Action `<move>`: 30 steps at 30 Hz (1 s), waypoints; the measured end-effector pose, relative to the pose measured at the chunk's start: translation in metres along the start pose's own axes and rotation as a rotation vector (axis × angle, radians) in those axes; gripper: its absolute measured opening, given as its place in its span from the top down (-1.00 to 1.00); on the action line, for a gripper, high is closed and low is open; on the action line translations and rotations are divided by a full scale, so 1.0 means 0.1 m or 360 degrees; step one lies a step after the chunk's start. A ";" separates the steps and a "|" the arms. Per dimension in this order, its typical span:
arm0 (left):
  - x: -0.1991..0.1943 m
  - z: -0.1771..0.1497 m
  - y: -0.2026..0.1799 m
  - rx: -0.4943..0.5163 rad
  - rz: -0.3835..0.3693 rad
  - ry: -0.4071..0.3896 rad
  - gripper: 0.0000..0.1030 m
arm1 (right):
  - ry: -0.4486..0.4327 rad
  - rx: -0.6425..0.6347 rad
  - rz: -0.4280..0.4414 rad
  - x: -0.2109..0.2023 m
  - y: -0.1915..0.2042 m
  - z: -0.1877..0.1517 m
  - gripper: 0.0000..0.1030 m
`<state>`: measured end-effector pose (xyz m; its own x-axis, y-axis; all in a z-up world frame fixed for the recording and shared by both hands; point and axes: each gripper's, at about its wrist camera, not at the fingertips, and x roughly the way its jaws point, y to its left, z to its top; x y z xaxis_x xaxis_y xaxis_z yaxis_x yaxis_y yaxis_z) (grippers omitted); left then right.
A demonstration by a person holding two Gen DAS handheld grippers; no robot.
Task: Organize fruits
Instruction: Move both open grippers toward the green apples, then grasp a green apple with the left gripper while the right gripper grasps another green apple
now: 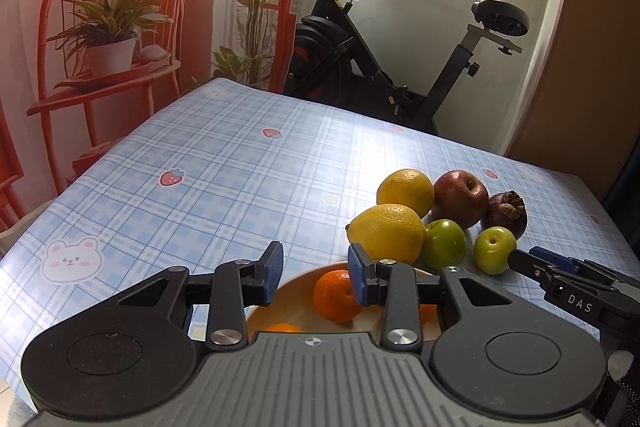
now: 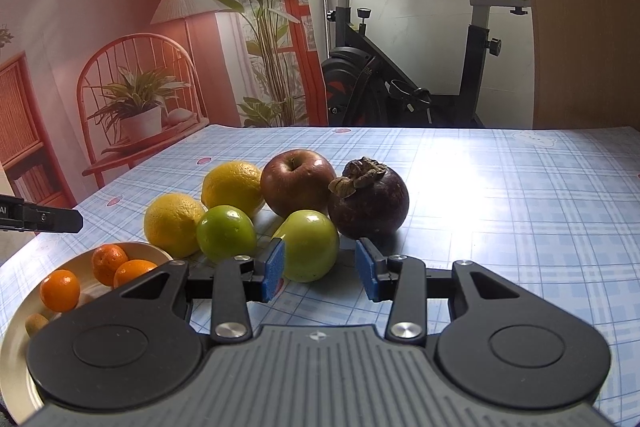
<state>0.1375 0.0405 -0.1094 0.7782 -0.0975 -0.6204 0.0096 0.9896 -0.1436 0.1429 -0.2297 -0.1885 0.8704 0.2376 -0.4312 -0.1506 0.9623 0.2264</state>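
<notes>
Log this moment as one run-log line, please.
left gripper: open, over plate | right gripper: open, at green fruit | oranges: plated

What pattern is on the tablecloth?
The tablecloth has light blue plaid with strawberries and bear faces; clearest in the left wrist view.

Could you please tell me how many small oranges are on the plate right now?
3 show: one nearest the camera, two further back on the plate. The right gripper's body covers part of the plate, so more may be hidden.

A glossy plaid tablecloth [image 2: 500,211] carries a shiny red apple [image 2: 298,183], dimpled lemons [image 2: 172,223] and a matt mangosteen [image 2: 370,205].
</notes>
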 end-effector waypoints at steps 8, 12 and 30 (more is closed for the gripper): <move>0.01 0.01 0.00 -0.0010 -0.0006 -0.0001 0.27 | 0.0009 -0.0013 0.0042 0.15 0.06 0.05 -0.03; 0.01 0.00 -0.01 -0.0005 -0.0011 0.0003 0.27 | 0.0068 0.0004 0.0028 0.27 0.06 0.09 -0.04; 0.03 -0.01 -0.07 0.0066 -0.0033 0.0041 0.27 | 0.0080 0.0096 0.0022 0.23 -0.03 0.07 0.04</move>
<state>0.1391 0.0337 -0.1108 0.7611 -0.1201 -0.6374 0.0520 0.9908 -0.1246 0.1670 -0.2276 -0.1932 0.8435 0.2586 -0.4708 -0.1323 0.9495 0.2844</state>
